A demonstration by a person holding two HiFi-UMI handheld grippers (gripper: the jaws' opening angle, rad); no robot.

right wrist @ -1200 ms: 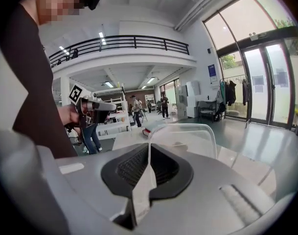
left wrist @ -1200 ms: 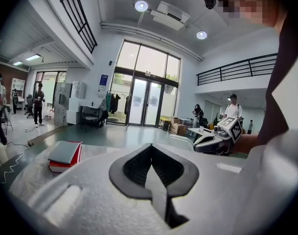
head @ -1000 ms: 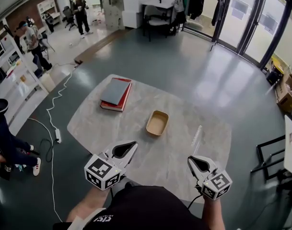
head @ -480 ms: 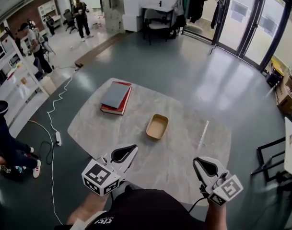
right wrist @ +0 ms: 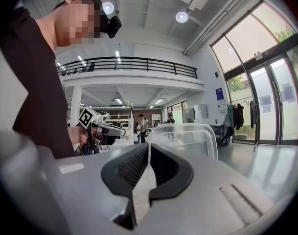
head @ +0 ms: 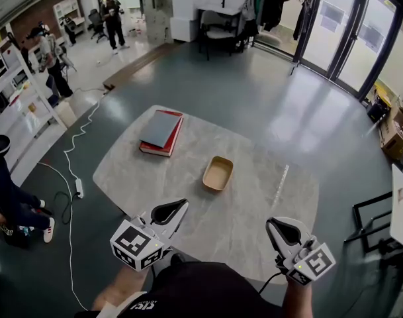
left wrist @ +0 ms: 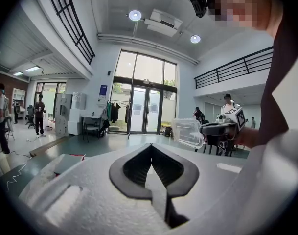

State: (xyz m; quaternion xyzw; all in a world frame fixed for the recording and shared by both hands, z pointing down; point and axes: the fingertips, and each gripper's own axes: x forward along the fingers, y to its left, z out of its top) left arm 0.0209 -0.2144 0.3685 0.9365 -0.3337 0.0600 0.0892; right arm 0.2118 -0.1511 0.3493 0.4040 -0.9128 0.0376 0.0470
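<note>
My right gripper hangs over the near right part of the marbled table, shut on the edge of a clear plastic lid. The lid stands upright out of the jaws in the right gripper view. My left gripper is over the near left edge, shut with nothing in it. From there the right gripper and the lid show to the right. A tan tray lies mid-table. A grey book on a red one lies at the far left.
People stand at the far left and back. A white cable and power strip lie on the floor left of the table. A black frame and cardboard boxes are at the right; glass doors are behind.
Both grippers drew back toward the person and tilted upward. The clear lid stayed in the right gripper. The table now sits lower in both gripper views.
</note>
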